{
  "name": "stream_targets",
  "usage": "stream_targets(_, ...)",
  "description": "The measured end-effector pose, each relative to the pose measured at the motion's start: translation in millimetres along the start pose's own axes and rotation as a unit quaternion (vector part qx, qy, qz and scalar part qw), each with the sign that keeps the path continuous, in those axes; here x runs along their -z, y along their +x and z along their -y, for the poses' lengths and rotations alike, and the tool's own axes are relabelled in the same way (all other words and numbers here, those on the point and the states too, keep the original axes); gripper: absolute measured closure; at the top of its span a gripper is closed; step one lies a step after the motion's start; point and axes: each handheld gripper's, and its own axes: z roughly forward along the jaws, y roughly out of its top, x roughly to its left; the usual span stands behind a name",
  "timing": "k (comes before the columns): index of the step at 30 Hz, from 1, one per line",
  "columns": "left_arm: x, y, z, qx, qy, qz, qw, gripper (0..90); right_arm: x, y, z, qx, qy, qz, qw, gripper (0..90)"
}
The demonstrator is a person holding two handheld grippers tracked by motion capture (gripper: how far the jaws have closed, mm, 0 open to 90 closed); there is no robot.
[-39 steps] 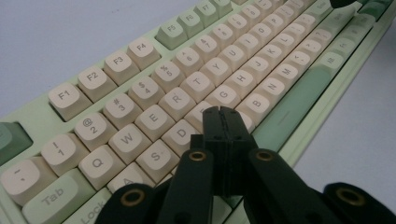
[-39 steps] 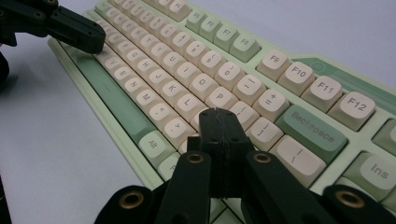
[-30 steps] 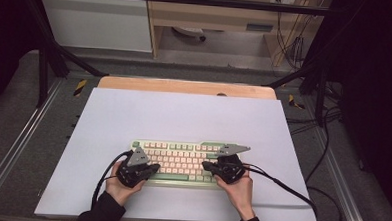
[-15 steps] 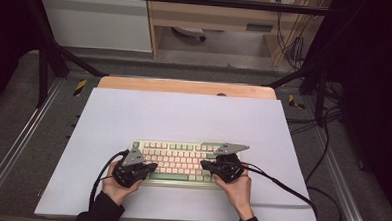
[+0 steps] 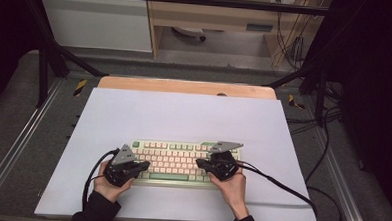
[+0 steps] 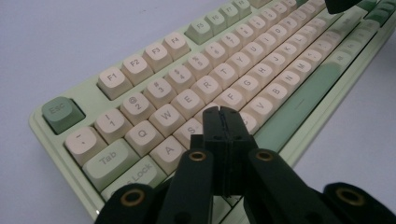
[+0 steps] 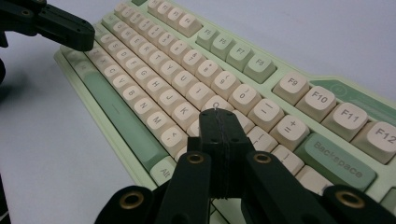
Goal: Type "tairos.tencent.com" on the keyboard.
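One keyboard (image 5: 184, 162) is the item in hand: pale green case, cream keycaps, green modifier keys and a long green space bar. It lies flat on the white sheet (image 5: 184, 115), near that sheet's front edge and square to it.

Judged handling: a rigid slab, moderately heavy for its size, unlikely to flex. The keycaps are smooth and domed, so closed jaw tips could slide off a cap edge. Each cap sits on a sprung switch and yields under a press; sideways force could pull one off. For pressing, contact belongs at the centre of a single cap, straight down. For moving the keyboard, the short ends of the case offer the firmest hold, not the keys.

Left gripper (image 6: 220, 112): jaws fully closed together, nothing between them, tips over the keyboard's left letter block, around S and D. Whether they touch a cap cannot be told.

Right gripper (image 7: 215, 113): jaws likewise closed and empty, tips over the keyboard's right side, near the O and P keys.

Beyond the keyboard, a wooden strip (image 5: 185, 86) shows past the sheet's far edge.
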Motion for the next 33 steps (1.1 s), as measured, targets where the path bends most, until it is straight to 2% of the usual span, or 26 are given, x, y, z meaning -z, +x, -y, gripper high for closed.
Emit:
stream_targets(8, 7.3, 5.8, 3.5, 0.004, -0.004, -0.003, 1.0000, 90.0, -10.1, 3.7, -5.8, -0.002, 0.001, -0.001, 1.0000, 90.0)
stream_targets(17, 8.9, 8.5, 4.6, 0.007, -0.004, -0.002, 1.0000, 90.0, -27.7, 12.0, -16.7, 0.008, 0.008, 0.002, 0.9999, 90.0)
stream_targets(33, 9.6, 11.6, 5.1, 0.012, -0.006, -0.003, 0.9999, 90.0, -41.7, 5.7, -15.4, 0.004, 0.024, 0.023, 0.9994, 90.0)
